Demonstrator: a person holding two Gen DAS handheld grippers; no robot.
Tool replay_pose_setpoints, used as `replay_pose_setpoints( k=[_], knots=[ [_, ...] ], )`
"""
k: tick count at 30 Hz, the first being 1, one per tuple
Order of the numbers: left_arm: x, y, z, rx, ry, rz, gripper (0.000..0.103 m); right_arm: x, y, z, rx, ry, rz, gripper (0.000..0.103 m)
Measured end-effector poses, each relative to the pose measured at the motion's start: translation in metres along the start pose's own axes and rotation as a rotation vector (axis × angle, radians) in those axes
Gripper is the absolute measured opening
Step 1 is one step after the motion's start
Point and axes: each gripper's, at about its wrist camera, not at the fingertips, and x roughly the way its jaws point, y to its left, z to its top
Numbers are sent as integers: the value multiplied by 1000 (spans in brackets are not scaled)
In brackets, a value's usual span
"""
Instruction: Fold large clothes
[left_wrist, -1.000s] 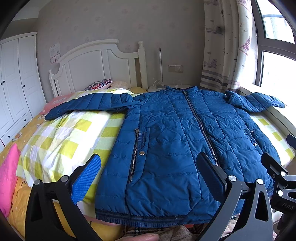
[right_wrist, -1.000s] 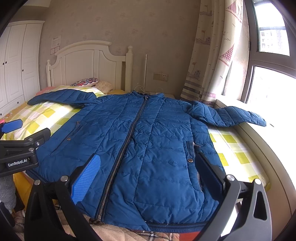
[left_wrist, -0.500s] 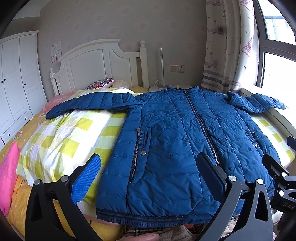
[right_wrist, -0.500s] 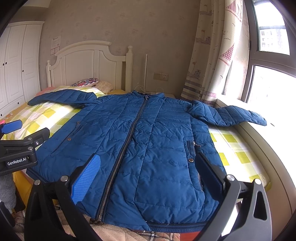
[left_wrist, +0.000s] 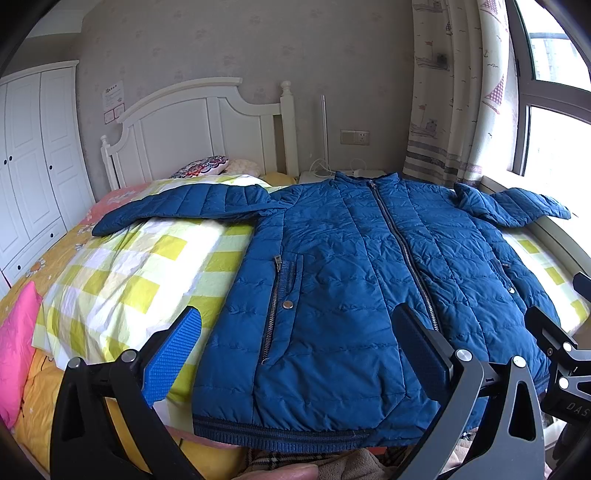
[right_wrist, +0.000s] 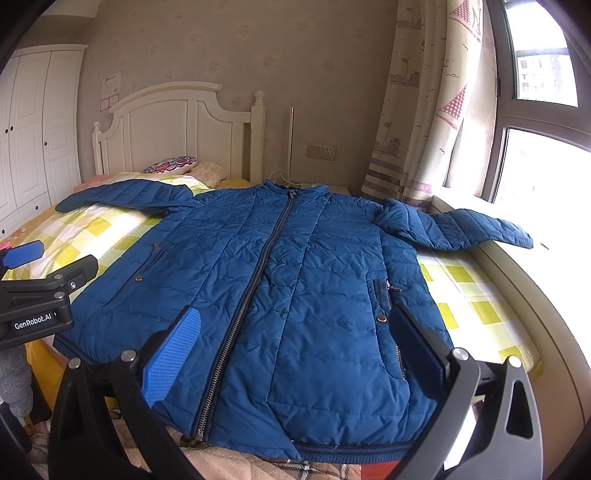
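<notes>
Fingers spread wide on both our grippers, holding nothing.
We hold our left gripper (left_wrist: 295, 350) and right gripper (right_wrist: 295, 347) level, side by side above the hem of the blue jacket (left_wrist: 369, 280), which lies zipped and flat on the bed (left_wrist: 122, 280), sleeves outstretched.

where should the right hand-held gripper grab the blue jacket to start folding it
Probably the cuff end of the right-hand sleeve, approached from the window side. The jacket lies flat, zipped, front up, with that sleeve stretched out toward the window sill, so its thin free end fits between the pads and can swing across the chest. The right hand-held gripper is open, holding nothing.
</notes>
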Motion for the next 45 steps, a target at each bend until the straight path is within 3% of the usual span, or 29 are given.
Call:
replay_pose_setpoints(
  k=[18, 35, 41, 45],
  knots=[
    [9, -2, 0, -5, 38, -2, 99, 10, -1, -7, 40, 17, 9, 101],
    [-10, -10, 6, 37, -47, -16, 99, -17, -14, 1, 87, -87, 10, 101],
    [7, -13, 17, 32, -36, -50, 99, -2, -37, 3, 127, -71, 12, 101],
    [50, -24, 38, 86, -31, -84, 99, 34, -75, 10, 208, 14, 6, 101]
  ],
)
